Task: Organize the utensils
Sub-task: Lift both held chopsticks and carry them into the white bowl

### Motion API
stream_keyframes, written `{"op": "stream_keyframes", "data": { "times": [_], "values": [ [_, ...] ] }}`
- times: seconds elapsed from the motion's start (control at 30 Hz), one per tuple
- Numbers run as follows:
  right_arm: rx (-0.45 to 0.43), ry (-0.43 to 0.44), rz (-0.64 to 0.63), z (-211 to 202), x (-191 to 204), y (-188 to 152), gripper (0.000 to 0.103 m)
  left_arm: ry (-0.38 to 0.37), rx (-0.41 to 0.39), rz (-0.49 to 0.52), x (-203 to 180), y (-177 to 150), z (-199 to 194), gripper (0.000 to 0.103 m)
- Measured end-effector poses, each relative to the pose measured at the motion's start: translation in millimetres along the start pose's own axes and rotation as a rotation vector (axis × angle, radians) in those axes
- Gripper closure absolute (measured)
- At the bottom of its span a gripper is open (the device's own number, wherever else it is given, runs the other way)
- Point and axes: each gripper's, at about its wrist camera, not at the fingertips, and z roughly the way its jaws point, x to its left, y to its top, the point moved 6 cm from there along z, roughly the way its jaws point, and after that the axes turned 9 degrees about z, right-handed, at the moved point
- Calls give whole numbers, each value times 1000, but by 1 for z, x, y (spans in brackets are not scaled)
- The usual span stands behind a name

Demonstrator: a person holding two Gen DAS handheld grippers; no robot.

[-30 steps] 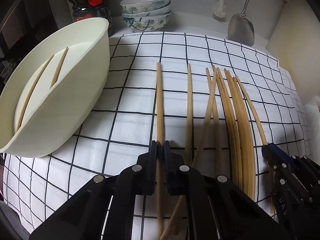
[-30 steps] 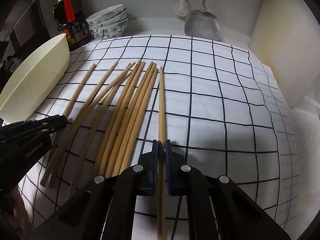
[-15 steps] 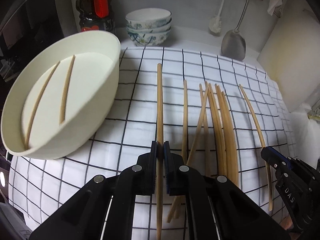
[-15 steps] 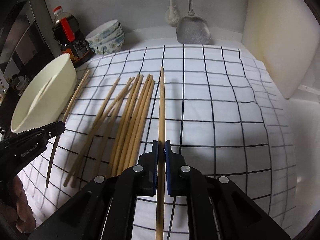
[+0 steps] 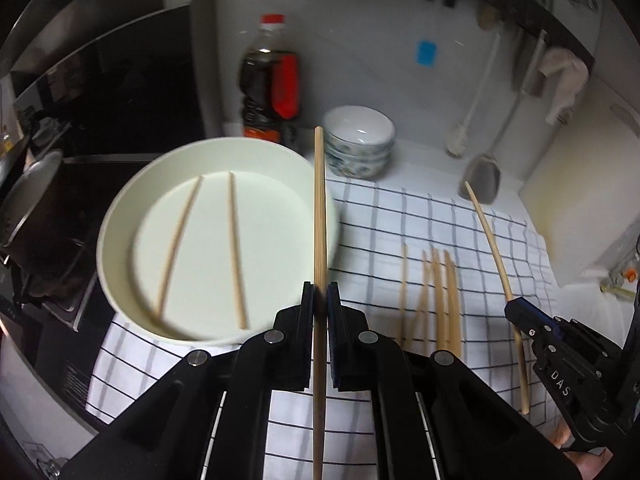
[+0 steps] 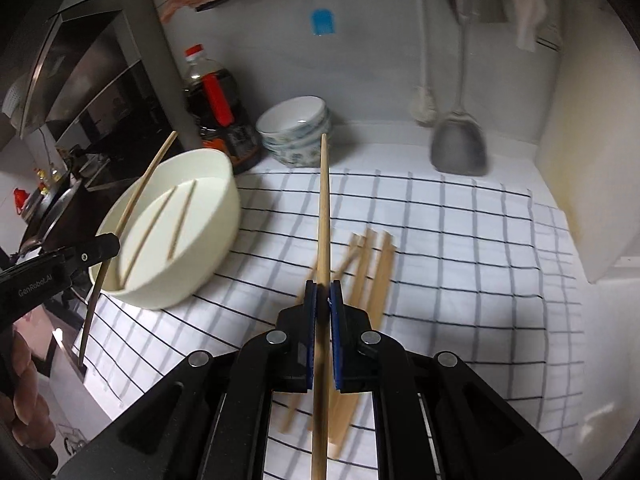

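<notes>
Tools [image 5: 320,296] [image 6: 323,296] have lifted chopsticks [image 5: 319,208] off cloth [image 5: 400,216].

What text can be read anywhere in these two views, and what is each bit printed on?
"DAS" on the black body of the right gripper, seen from the left wrist view.
"GenRobot.AI" on the black body of the left gripper, seen from the right wrist view.
The label on the dark sauce bottle carries print, but it is too blurred to read.
No other text is legible.
</notes>
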Motion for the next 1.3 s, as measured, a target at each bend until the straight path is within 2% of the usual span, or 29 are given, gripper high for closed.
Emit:
{"op": "stream_keyframes", "data": {
  "times": [0.2,0.43,0.57,0.8,1.07,1.3],
  "values": [
    [-17,16,12,25,62,16,96,38,-11,24,71,14,6,96],
    [-1,46,46,67,137,32,96,14,32,43,136,24,41,96],
    [37,48,26,92,166,37,96,-2,64,47,149,23,59,96],
    [128,76,-33,136,194,37,96,-8,103,7,160,21,85,96],
    [223,89,-79,169,201,33,96,2,170,-19,168,17,114,96],
    [273,85,-94,188,201,27,96,7,214,-22,171,8,128,96]
  ]
}}
